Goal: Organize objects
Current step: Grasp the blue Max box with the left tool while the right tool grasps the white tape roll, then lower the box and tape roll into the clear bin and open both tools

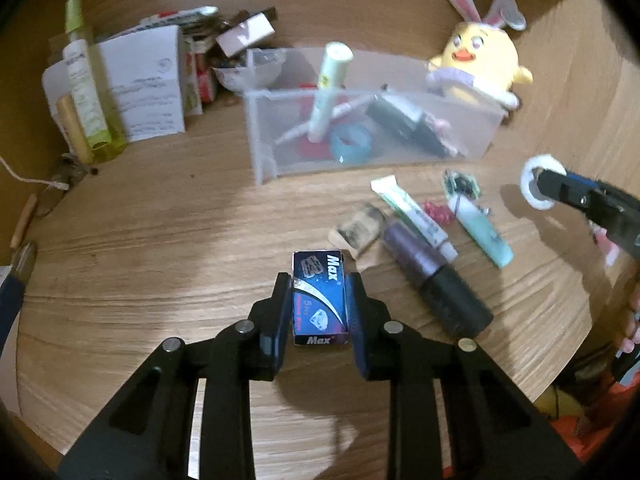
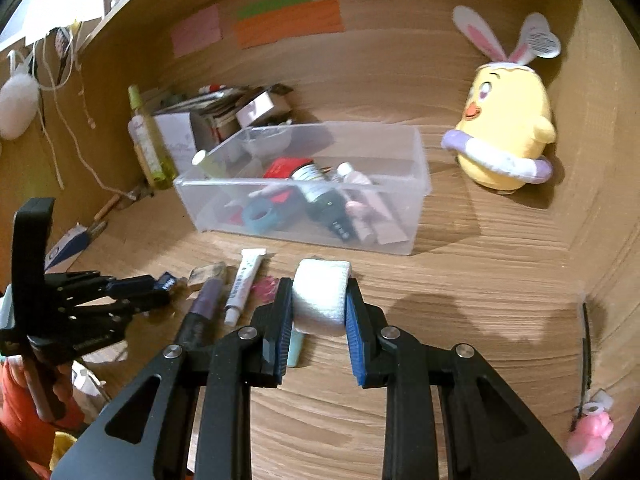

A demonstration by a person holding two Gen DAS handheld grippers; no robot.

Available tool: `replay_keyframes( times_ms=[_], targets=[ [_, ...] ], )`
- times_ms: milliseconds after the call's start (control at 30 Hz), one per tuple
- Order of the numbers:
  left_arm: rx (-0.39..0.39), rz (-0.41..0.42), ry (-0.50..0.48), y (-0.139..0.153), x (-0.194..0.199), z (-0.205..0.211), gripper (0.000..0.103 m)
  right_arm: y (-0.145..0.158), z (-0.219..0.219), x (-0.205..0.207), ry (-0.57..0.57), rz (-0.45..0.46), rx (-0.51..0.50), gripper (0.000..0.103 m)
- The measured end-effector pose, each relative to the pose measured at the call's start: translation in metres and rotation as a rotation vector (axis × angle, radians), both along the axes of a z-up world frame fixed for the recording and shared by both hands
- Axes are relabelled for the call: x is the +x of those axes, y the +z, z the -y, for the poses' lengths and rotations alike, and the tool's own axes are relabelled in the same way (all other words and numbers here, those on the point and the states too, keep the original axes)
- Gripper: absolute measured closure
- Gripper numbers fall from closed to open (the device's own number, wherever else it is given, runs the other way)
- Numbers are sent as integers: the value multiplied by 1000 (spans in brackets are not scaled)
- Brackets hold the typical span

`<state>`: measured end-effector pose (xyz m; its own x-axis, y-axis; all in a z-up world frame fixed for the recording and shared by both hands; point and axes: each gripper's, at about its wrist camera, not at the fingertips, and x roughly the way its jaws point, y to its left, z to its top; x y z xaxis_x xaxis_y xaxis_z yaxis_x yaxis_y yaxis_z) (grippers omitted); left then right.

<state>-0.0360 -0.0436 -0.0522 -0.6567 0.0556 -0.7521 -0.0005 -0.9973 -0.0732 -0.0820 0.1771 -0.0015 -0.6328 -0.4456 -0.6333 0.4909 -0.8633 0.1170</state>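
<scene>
Pinching the blue Max box (image 1: 319,299) between my left gripper (image 1: 319,308) pads at lower centre, clear bin (image 1: 372,128) upper centre, my right gripper (image 2: 319,312) clamped on the white tape roll (image 2: 320,298) mid-frame, yellow plush chick (image 2: 506,136) upper right.

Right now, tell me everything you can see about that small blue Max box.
The Max box is a small rectangular carton, apparently printed cardboard, dark blue with white "Max" lettering, a white swoosh and small pictures of what look like razor blades. It looks closed and undamaged. It lies flat on the wooden table, printed face up, between the left gripper's fingers, which press on its two long sides. Nothing else touches it; a dark bottle lies apart, nearby.
</scene>
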Motion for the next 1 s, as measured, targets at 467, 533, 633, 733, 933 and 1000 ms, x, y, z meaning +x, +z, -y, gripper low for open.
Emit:
replay_keyframes(
  times_ms=[467,533,633,733,933,1000],
  targets=[
    [24,-163,16,60,-44,6,76,16,-8,-23,-14,-34,-26,81],
    [29,-156,10,62,-56,6,76,17,-5,-29,-6,-29,-27,81],
    [14,-134,16,61,-78,4,76,18,1,-41,18,-8,-39,81],
    [7,-113,4,60,-96,0,76,22,11,-54,38,-3,-33,81],
    [5,-97,-45,62,-119,-17,76,28,28,-90,49,13,-16,81],
    [-8,-96,-61,62,-128,-25,76,28,33,-102,39,11,3,81]
  ],
)
